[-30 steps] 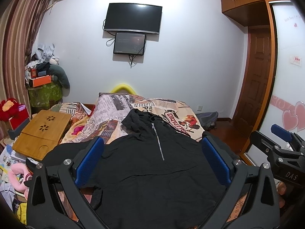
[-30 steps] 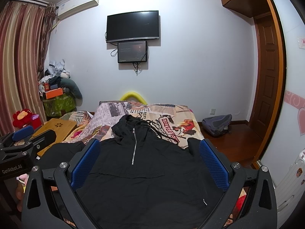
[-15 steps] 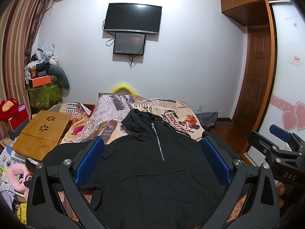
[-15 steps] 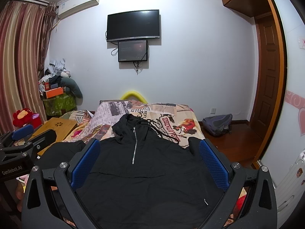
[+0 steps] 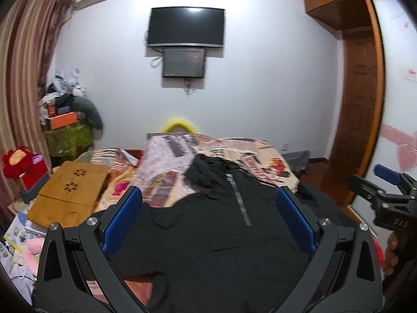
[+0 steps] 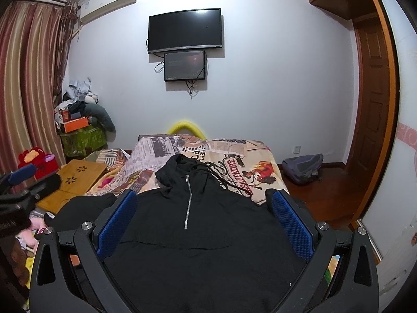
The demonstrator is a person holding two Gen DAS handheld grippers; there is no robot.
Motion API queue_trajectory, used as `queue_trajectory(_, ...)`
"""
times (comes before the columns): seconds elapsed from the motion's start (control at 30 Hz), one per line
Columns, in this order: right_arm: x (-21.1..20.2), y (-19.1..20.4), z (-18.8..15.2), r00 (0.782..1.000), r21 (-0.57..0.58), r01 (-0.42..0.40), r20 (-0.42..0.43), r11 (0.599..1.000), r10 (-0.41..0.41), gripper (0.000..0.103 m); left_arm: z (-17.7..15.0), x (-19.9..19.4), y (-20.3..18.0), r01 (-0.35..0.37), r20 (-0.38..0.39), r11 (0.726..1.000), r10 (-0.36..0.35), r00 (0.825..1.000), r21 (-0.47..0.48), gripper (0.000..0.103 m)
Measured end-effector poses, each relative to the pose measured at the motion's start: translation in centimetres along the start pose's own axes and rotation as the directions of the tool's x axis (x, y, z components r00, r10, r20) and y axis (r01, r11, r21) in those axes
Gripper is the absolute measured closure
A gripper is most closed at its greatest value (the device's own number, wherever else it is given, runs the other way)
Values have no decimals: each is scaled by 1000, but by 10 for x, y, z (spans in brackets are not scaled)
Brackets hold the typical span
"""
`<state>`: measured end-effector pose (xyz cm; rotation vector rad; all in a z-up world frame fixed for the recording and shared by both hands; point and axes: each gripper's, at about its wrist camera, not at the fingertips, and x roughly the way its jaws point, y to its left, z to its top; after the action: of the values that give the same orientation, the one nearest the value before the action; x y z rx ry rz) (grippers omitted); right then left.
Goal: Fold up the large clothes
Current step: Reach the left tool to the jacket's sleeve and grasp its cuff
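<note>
A black hooded jacket [image 5: 208, 234] [image 6: 198, 240] with a short silver zip [image 6: 188, 203] lies spread flat, front up, on the bed, hood toward the far wall and sleeves out to both sides. My left gripper [image 5: 208, 203] hovers above its lower half, open, nothing between the blue pads. My right gripper [image 6: 204, 203] is open too, above the hem and empty. Each gripper shows at the edge of the other's view: the right gripper [image 5: 385, 195], the left gripper [image 6: 26, 185].
The bed [image 6: 234, 156] has a newspaper-print cover. A wooden lap tray [image 5: 67, 193] sits at its left, with toys and clutter [image 5: 23, 161] beside it. A grey backpack [image 6: 302, 167] lies on the wood floor at right, near a door [image 6: 372, 104]. A TV [image 6: 185, 30] hangs on the far wall.
The left wrist view has tilted up and shifted slightly right, with motion blur. The right gripper has barely moved. Both stay open and the jacket lies as before.
</note>
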<state>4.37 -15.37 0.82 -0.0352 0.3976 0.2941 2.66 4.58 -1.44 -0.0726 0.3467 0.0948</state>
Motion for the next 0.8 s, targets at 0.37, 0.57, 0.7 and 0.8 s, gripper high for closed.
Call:
queue_trajectory(0.37,68,5,-2,993,-25,-18,-117,1000,15,0,-22,55,129,-303,-131,950,292,947,-72,0)
queue_trajectory(0.57,106,9,-4,981,-65,-33,-195,997,20,0,-70,92,219,-369,-384,904,269,883,-217,0)
queue_trajectory(0.7,129,13,-9,971,-99,-36,-239,994,11,0,-107,98,267,-396,-479,834,186,858,-385,1)
queue_trajectory(0.8,145,19,-15,959,-126,-51,-281,991,14,0,-135,100,295,-405,-515,776,123,849,-484,8)
